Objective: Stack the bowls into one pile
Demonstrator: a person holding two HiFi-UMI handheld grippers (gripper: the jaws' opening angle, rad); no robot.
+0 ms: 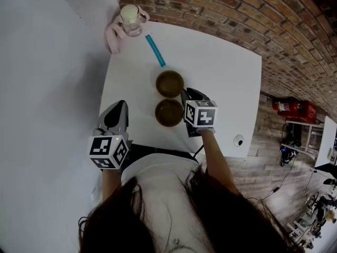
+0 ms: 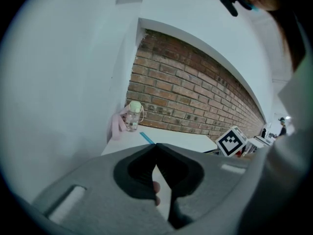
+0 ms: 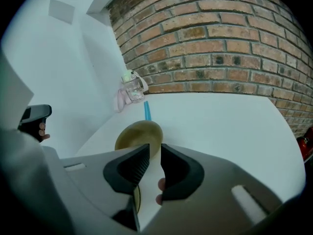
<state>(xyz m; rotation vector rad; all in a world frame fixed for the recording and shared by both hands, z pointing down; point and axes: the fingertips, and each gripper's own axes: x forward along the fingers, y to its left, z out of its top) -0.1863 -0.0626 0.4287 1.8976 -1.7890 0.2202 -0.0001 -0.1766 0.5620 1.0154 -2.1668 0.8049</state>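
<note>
Plainly, nothing is stacked yet; two olive-brown bowls sit side by side mid-table, the far bowl (image 1: 169, 83) and the near bowl (image 1: 169, 112) almost touching. The right gripper (image 3: 154, 147) hovers just right of the near bowl, jaws a narrow slit apart and holding nothing; the left gripper (image 2: 156, 145) hangs low by the table's left edge, jaws pressed together and empty.

The risk, as I judge it: so narrow a gap may ride over the rim instead of straddling it, shoving the near bowl into its neighbour; a thin-rim pinch could also let the bowl tilt and slip on the lift.

The table (image 1: 221, 73) lies bare on its right side — good room there; a blue stick (image 1: 155, 50) and a bottle (image 1: 130, 20) crowd the far left corner by the wall.
</note>
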